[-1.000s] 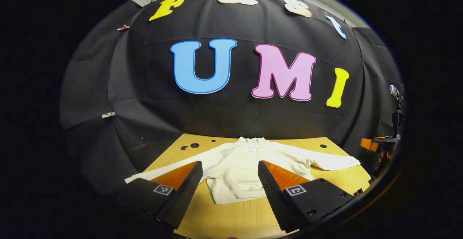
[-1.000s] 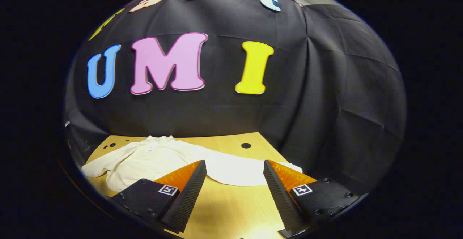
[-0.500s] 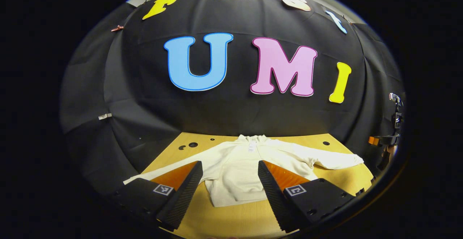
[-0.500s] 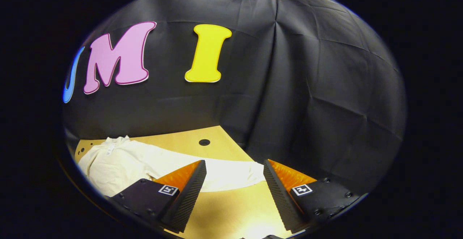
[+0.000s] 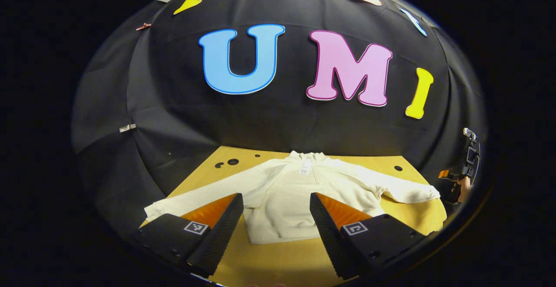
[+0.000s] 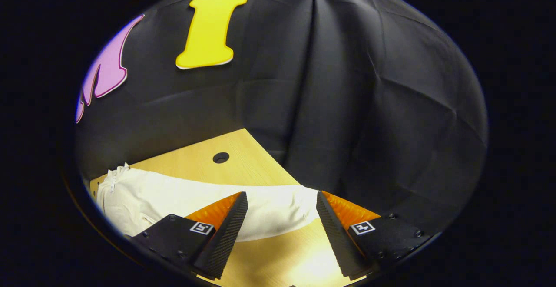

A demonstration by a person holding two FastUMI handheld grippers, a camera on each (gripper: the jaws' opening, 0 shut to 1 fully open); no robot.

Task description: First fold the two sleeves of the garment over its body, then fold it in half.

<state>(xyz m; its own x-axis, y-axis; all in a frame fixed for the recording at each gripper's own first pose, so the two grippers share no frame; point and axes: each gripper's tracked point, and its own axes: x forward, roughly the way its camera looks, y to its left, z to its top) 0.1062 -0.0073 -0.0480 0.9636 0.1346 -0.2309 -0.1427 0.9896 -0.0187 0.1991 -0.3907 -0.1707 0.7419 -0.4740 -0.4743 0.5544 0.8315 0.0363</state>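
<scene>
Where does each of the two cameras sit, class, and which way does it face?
Left gripper view: rides on the left gripper, near the table's front edge, facing the spread white garment and back wall; its own two open fingers show below, the right gripper far right.
Right gripper view: rides on the right gripper, facing the garment's sleeve cuff and the booth's corner; its own open fingers show.
Shared: the garment, table and wall.

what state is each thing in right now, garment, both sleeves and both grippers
garment: flat on the table, unfolded
left sleeve: spread outward, not folded
right sleeve: spread outward, not folded
left gripper: open, holding nothing
right gripper: open, cuff between its fingers, not gripped
</scene>
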